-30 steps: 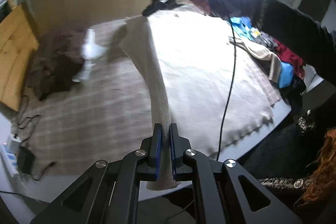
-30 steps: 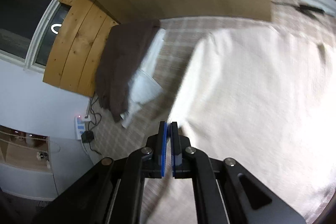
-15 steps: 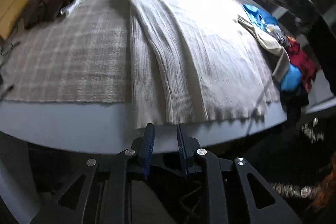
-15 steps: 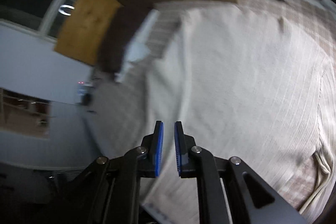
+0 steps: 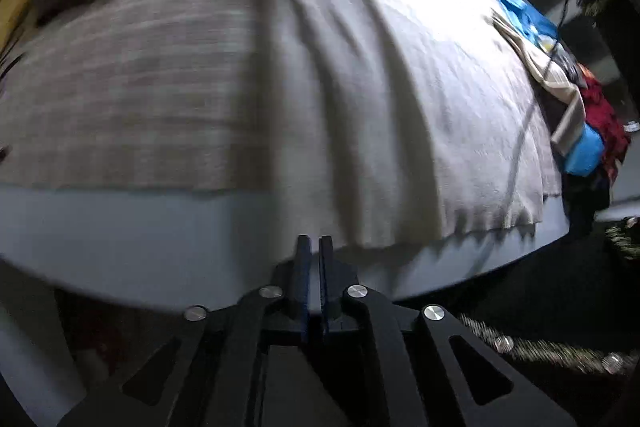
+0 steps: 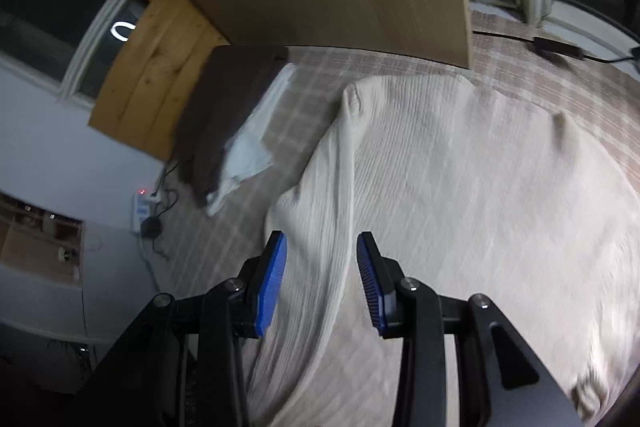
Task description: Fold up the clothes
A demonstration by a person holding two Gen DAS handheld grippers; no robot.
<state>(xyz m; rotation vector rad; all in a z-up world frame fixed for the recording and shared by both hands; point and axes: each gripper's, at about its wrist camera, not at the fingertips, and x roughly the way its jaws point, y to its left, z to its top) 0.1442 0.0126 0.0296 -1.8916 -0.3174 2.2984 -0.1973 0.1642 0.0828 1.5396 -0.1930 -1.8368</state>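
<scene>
I have the cream knit garment lying spread on the plaid blanket over the bed, one long side folded in as a raised band, its near hem hanging just over the bed's front edge. My right gripper hangs over that folded band with its jaws well apart — they have just been opening — and the cloth shows between the blue pads but they press on nothing. My left gripper sits low at the hem; its jaws have just been closing to a narrow slit, and I see no fabric pinched in it.

The risks I judge from here: the left view is smeared, so I may close beside the hem or catch only its fringe, and the knit slides off the edge. The right jaws could grab both layers — or the blanket underneath — and drag the fold crooked. A dark cable crosses the garment near the pile of clothes; a pull could snag it.
</scene>
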